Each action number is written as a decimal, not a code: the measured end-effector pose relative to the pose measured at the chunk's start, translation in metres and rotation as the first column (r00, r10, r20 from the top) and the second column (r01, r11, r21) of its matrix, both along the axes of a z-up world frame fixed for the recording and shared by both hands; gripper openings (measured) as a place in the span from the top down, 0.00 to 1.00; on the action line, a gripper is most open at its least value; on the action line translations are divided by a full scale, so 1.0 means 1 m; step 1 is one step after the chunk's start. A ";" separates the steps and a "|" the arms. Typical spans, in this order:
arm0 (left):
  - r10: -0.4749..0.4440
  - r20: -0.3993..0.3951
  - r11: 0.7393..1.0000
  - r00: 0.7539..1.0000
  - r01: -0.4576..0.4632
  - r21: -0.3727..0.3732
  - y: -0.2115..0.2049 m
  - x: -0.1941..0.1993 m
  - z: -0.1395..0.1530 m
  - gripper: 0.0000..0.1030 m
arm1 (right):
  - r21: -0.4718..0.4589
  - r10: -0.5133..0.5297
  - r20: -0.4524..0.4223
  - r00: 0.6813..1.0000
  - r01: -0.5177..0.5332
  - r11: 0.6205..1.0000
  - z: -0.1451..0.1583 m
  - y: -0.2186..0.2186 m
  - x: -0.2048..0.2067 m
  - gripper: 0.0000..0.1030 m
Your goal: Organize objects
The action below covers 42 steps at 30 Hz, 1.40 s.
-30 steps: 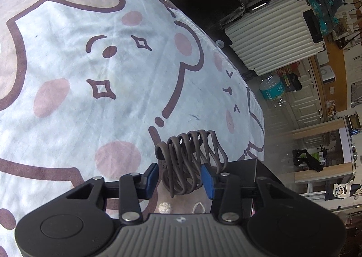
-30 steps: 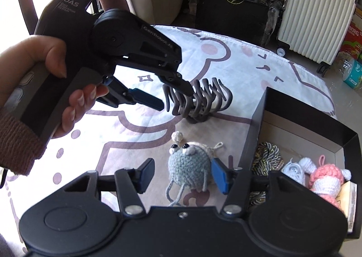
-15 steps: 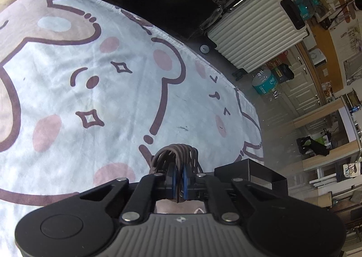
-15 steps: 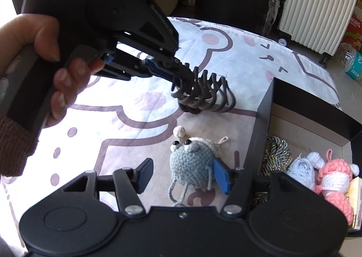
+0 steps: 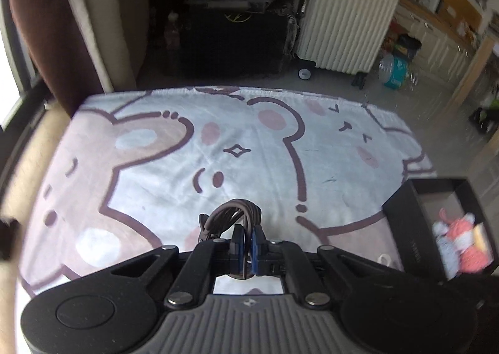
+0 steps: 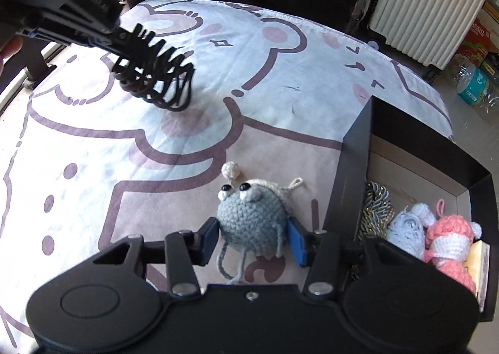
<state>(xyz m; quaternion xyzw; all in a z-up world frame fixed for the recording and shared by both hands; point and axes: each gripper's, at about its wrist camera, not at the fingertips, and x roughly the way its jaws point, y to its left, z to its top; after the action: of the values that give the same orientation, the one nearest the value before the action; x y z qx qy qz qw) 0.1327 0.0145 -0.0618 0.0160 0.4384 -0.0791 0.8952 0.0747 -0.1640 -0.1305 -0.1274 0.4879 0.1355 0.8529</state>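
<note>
Room behind: cream ribbed suitcase (image 6: pixel 427 7) at 1 o'clock, dark luggage and a curtain along the far side, water bottles on the floor to the right.

Work surface: pale cloth (image 6: pixel 280 73) printed with brown-outlined cartoon bears and pink spots, covering the whole table.

Black open box (image 6: pixel 352 173) at 3 o'clock on the cloth's right edge, near wall upright. Inside lie a gold-and-grey cord bundle (image 6: pixel 375 210), a pale blue crochet piece (image 6: pixel 408 226) and a pink-and-white crochet doll (image 6: pixel 449 235), packed side by side.

Left gripper (image 6: pixel 124 39) enters the right wrist view from 10 o'clock, angled downward, a fingertip of the holding hand just visible at the frame edge. Its jaws are clenched on a dark claw hair clip (image 6: pixel 156 79), which hangs clear above the cloth, teeth curving outward. In the left wrist view the blue pads (image 5: pixel 238 238) pinch the clip (image 5: pixel 234 213) with almost no gap.

Right gripper (image 6: pixel 252 238) points steeply down at 6 o'clock. Its jaws have just been closing, and a grey crochet toy (image 6: pixel 249 216) sits between them on the cloth, just left of the box; both pads appear to be at its sides. Toy: round body, bulging white eyes with black pupils, cream cap, cream bobble, dangling grey yarn legs.
</note>
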 end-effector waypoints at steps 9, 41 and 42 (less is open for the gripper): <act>-0.355 -0.060 0.902 0.933 0.359 0.239 -0.044 -0.034 -0.007 0.95 | 0.089 -0.067 0.002 0.998 0.067 0.994 0.021 -0.008 -0.001 0.54; -0.479 -0.306 0.874 0.823 0.478 -0.082 -0.049 -0.069 -0.005 0.75 | 0.216 -0.184 0.019 0.983 0.175 0.961 0.049 -0.041 -0.011 0.54; -0.495 -0.332 0.862 0.803 0.501 -0.075 -0.054 -0.071 -0.012 0.75 | 0.215 -0.185 0.018 0.983 0.177 0.960 0.049 -0.040 -0.011 0.54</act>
<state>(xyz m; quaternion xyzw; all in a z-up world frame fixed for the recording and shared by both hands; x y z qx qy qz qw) 0.0616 -0.0394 -0.0736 0.1237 0.5671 -0.3091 0.7534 0.0639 -0.2045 -0.0820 0.0071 0.4639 0.1061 0.8795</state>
